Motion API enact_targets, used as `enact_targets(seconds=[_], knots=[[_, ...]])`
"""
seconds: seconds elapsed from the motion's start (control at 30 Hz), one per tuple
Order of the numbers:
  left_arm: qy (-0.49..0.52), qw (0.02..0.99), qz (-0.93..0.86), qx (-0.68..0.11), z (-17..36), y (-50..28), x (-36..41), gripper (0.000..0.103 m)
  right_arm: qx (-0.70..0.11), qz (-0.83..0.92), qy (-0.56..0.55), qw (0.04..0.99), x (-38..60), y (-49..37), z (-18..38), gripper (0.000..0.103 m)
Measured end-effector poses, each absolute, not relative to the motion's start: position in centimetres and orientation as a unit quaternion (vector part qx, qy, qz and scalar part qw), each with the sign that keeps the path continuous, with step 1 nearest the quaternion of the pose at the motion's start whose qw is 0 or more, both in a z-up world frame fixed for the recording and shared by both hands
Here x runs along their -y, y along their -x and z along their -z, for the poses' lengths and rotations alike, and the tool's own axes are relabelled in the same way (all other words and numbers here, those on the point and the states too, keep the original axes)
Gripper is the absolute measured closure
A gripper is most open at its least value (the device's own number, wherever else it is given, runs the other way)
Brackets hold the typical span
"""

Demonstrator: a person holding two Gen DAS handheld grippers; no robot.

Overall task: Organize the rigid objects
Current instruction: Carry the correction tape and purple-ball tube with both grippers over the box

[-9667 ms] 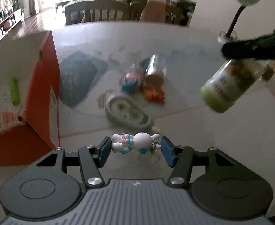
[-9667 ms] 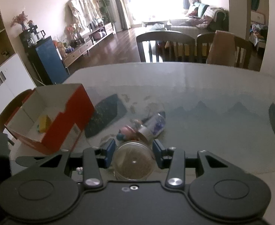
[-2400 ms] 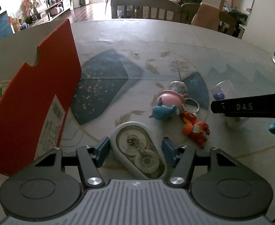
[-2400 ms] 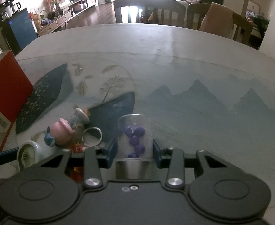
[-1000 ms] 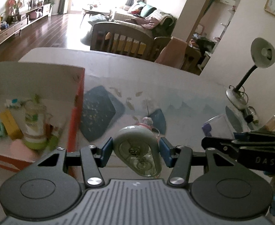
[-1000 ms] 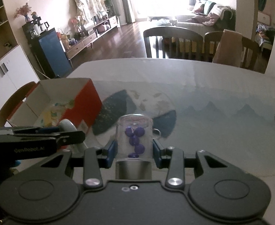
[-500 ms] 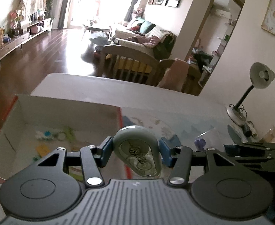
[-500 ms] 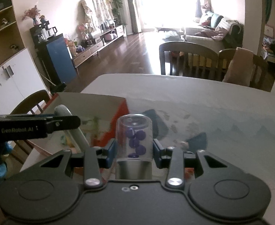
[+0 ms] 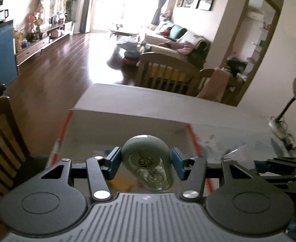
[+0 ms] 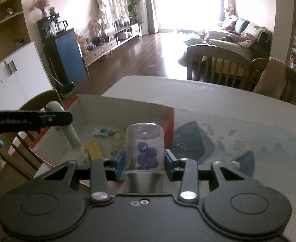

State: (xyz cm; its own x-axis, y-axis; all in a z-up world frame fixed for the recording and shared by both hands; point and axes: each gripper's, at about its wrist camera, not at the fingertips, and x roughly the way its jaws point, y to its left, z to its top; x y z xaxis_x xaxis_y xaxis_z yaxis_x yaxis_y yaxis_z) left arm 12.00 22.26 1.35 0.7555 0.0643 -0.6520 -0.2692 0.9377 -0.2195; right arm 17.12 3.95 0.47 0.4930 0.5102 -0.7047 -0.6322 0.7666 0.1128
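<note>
My left gripper (image 9: 145, 162) is shut on a grey correction tape dispenser (image 9: 148, 162), held above the open red cardboard box (image 9: 127, 119). In the right wrist view the same dispenser (image 10: 67, 129) hangs over the box's left part, under the left gripper's black finger (image 10: 37, 119). My right gripper (image 10: 144, 161) is shut on a clear jar with purple beads (image 10: 146, 151) and a metal lid, held above the right part of the red box (image 10: 170, 121). Small items lie on the box floor, among them a white and blue figure (image 10: 102, 132) and a yellow block (image 10: 94, 148).
The box stands at the left end of a patterned table (image 10: 238, 125). A wooden chair (image 9: 2, 133) is left of the box, more chairs (image 10: 218, 66) stand behind the table, and a desk lamp (image 9: 295, 96) is at the right. Small toys (image 10: 233, 162) lie right of the box.
Both grippers moved left from the table's middle to above the red box, each keeping its object. The box now fills the space under both pairs of fingers.
</note>
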Motion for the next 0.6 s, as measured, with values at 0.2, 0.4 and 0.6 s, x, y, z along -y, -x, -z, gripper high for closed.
enact_targets(seconds=[0.2,0.4,0.6], knots=[[0.131,0.916,-0.106,-0.363,0.4,-11.8,-25.1,0.049,-0.384,-0.323,0.1,0.859,-6.7,-17.3,1.4,0.064],[0.099,0.907,-0.107,-0.396,2.7,-12.4,-26.7,0.049,-0.395,-0.31,0.117,0.857,-9.1,-17.7,3.4,0.064],[0.081,0.898,-0.099,-0.421,4.9,-13.2,-27.1,0.049,-0.407,-0.312,0.138,0.848,-10.9,-17.6,5.2,0.064]])
